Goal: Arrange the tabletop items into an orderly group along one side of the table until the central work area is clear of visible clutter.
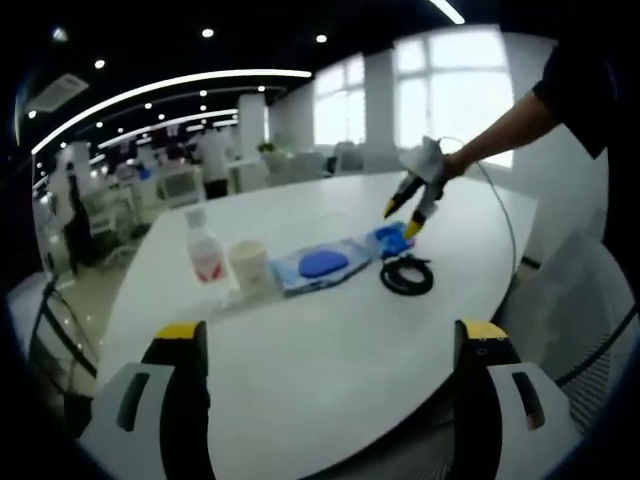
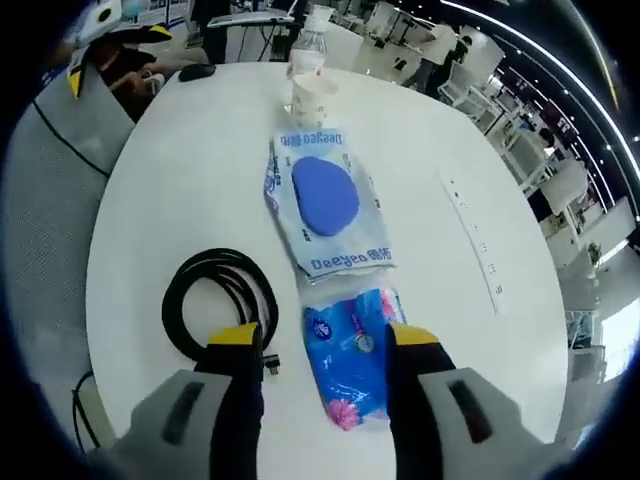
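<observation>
right gripper (image 2: 318, 345) jaws wide, hovering over blue packet (image 2: 350, 355); cable coil (image 2: 218, 300) just left; left gripper (image 1: 325, 345) wide, well back.

Glossy plastic packet (image 2: 351, 354), matt black rubbery cable (image 2: 215, 297), smooth white table (image 2: 160, 180).

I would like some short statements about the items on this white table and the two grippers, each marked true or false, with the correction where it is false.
1. The coiled black cable lies beside the small blue packet. True.
2. The paper cup lies on its side. False: it stands upright, next to the plastic bottle.
3. The right gripper hovers with open jaws over the small blue packet. True.
4. The left gripper is shut on the bottle. False: its jaws are open and hold nothing.
5. The large clear pouch holds a red oval. False: the oval is blue.
</observation>
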Motion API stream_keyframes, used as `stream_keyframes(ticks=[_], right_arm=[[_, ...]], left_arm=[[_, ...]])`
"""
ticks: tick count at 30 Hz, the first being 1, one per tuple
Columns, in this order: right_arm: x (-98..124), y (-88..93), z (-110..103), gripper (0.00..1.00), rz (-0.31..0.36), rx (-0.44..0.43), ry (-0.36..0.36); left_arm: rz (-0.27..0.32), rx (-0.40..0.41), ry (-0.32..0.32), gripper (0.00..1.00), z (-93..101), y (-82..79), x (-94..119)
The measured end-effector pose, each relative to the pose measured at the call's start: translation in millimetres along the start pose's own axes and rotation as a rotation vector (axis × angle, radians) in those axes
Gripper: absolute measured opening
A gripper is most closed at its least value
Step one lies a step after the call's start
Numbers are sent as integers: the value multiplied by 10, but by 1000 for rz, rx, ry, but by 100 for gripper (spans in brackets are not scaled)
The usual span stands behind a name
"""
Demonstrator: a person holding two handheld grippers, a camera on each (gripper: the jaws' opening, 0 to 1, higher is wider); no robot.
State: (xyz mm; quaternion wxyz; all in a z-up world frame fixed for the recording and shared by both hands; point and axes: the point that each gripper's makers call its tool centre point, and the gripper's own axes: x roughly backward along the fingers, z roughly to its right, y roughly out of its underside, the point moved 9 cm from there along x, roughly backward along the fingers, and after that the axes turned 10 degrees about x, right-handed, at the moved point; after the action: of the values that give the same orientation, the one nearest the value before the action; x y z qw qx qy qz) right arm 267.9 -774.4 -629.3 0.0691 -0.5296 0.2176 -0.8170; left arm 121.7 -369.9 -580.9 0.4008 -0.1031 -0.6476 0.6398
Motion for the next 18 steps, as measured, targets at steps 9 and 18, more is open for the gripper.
stream_keyframes(ticks=[9, 18], right_arm=[[-62, 55, -240, 51, 24, -89, 23], [-178, 97, -481, 50, 54, -202, 44]], left_arm=[[2, -3, 11, 100, 10, 5, 4], [-2, 5, 12, 100, 2, 12, 10]])
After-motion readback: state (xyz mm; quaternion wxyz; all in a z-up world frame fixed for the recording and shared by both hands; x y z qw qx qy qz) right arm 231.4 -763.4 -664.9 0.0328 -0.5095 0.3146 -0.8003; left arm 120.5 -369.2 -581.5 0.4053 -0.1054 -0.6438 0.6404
